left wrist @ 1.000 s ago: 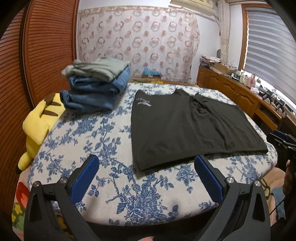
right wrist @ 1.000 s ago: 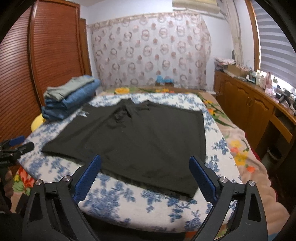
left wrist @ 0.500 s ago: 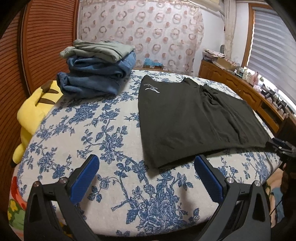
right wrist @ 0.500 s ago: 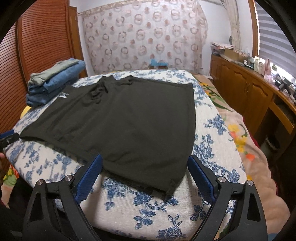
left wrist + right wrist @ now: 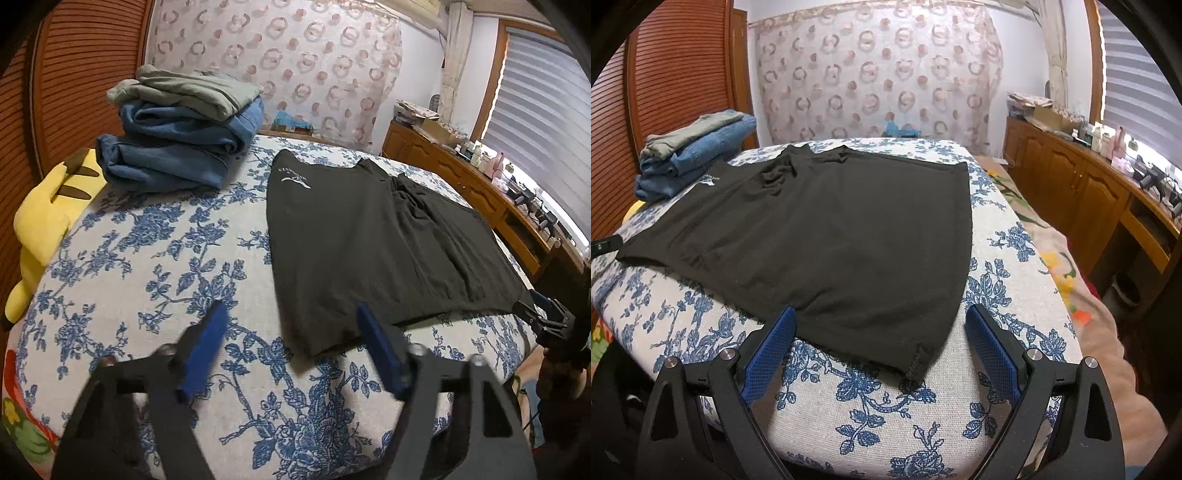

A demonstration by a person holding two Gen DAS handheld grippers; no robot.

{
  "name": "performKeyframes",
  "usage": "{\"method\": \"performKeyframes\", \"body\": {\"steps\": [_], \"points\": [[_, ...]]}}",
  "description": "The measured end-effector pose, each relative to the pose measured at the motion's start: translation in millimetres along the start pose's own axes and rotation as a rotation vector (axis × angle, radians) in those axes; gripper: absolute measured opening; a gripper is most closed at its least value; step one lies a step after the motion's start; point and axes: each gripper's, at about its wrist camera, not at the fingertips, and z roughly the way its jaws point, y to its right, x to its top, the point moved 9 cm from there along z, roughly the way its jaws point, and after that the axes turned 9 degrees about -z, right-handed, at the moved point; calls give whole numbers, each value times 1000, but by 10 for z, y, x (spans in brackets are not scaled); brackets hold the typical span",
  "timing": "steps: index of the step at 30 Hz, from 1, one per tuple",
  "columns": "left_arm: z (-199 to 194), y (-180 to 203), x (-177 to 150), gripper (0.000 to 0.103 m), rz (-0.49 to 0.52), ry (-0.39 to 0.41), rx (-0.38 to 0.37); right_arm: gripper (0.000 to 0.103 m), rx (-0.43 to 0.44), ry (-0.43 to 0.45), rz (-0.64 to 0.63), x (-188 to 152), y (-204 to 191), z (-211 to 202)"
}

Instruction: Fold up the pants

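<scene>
1. The black pants (image 5: 369,243) lie flat on the floral bedspread (image 5: 147,258).
2. The left gripper (image 5: 291,332) is closing, its jaws around the hem corner at 12 o'clock, not yet pinching.
3. The right gripper (image 5: 879,336) is spread wide around the hem.
4. Folded clothes (image 5: 184,129) sit at 10 o'clock.

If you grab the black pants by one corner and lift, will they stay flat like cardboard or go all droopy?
Probably droopy: the black pants lie limp, following the curve of the flowered bed cover, with soft wrinkles near the waist. They look thin, so likely light. Nothing suggests they would slide far; both fabrics look matte.
</scene>
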Motion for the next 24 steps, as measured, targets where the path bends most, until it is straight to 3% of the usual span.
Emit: {"method": "performKeyframes", "body": {"steps": [3, 11, 16, 18, 24], "points": [[56, 10, -59, 53, 32, -14, 36, 95, -1, 3, -4, -4, -2, -12], [83, 20, -101, 51, 86, 2, 76, 95, -2, 9, -9, -2, 8, -10], [74, 47, -109, 30, 82, 1, 32, 95, -6, 20, -13, 28, -36, -16], [72, 35, -100, 13, 63, -8, 9, 95, -6, 20, -13, 31, -36, -11], [29, 80, -101, 1, 21, -42, -64, 95, -1, 14, -15, 16, -41, 0]]}}
